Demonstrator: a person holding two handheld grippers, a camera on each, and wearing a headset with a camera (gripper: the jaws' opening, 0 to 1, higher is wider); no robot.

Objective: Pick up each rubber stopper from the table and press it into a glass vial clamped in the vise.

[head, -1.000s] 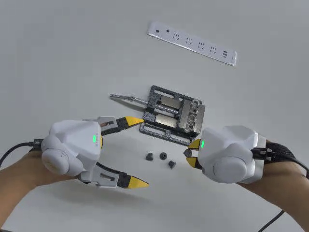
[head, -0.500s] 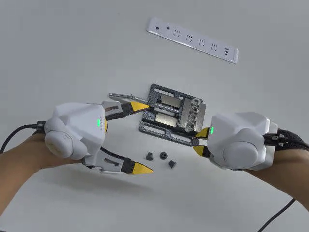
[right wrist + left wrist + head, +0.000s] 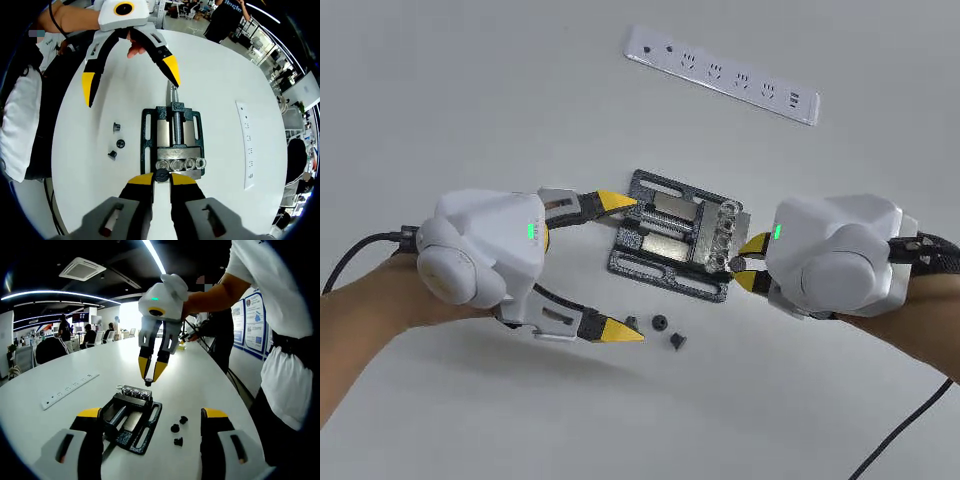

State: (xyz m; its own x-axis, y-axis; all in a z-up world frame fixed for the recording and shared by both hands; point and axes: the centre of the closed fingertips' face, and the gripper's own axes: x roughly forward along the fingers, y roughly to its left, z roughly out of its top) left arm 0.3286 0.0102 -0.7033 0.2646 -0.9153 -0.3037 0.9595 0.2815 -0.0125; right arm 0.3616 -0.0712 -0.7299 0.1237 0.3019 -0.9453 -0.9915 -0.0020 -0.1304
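Note:
A black vise [image 3: 665,240] lies flat on the white table, with a row of several glass vials [image 3: 722,238] clamped at its right end. My right gripper [image 3: 744,263] is shut on a black rubber stopper [image 3: 161,175], right at the near edge of the vials [image 3: 180,164]. In the left gripper view that stopper [image 3: 148,383] hangs just above the vials [image 3: 134,391]. Three loose stoppers [image 3: 659,322] lie in front of the vise. My left gripper [image 3: 622,267] is open and holds nothing; one tip is over the vise's left end, the other beside the loose stoppers.
A white power strip [image 3: 720,75] lies at the back of the table. The vise's screw handle [image 3: 578,203] sticks out to the left, under my left gripper. Cables trail from both grippers. People and chairs stand far across the room.
My right gripper has carried the stopper from beside the loose stoppers up to the vial row. My left gripper has moved right, closer to the vise.

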